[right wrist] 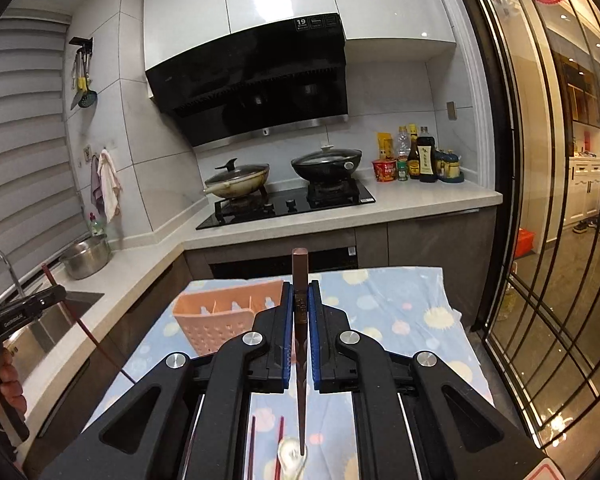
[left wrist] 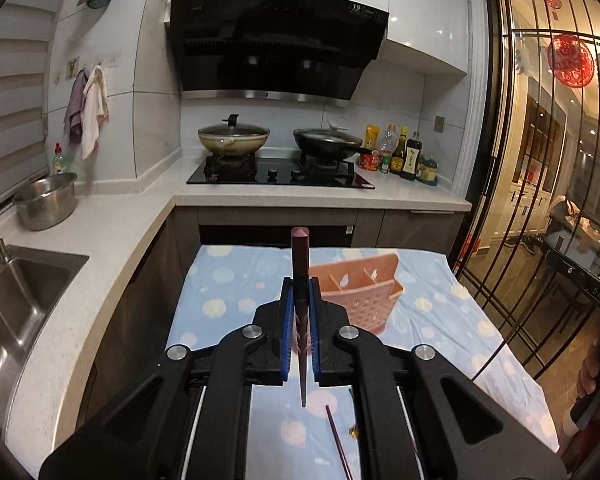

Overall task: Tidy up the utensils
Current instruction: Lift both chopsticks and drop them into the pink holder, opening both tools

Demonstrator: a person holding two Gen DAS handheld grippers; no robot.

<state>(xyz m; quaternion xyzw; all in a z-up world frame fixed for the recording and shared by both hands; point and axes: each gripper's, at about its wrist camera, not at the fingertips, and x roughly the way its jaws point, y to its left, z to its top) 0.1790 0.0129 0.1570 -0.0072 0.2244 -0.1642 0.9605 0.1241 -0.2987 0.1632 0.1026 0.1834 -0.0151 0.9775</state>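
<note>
My left gripper [left wrist: 300, 286] is shut on a dark red chopstick [left wrist: 300, 256], held upright above the table. A pink slotted utensil holder [left wrist: 358, 292] stands just right of and beyond it. My right gripper [right wrist: 300, 290] is shut on a brown chopstick [right wrist: 300, 268], also upright; the holder [right wrist: 224, 316] stands to its left. The left gripper [right wrist: 40, 304] with its chopstick shows at the far left of the right wrist view. Loose chopsticks [right wrist: 279, 444] and a white spoon [right wrist: 290, 454] lie on the cloth beneath; another chopstick [left wrist: 336, 436] lies below the left gripper.
The table has a blue dotted cloth [left wrist: 228, 280]. Beyond it is a counter with a hob [left wrist: 280, 172], two lidded pans and sauce bottles [left wrist: 404, 152]. A sink [left wrist: 20, 296] and steel pot [left wrist: 46, 200] are on the left. A glass sliding door [left wrist: 548, 200] is on the right.
</note>
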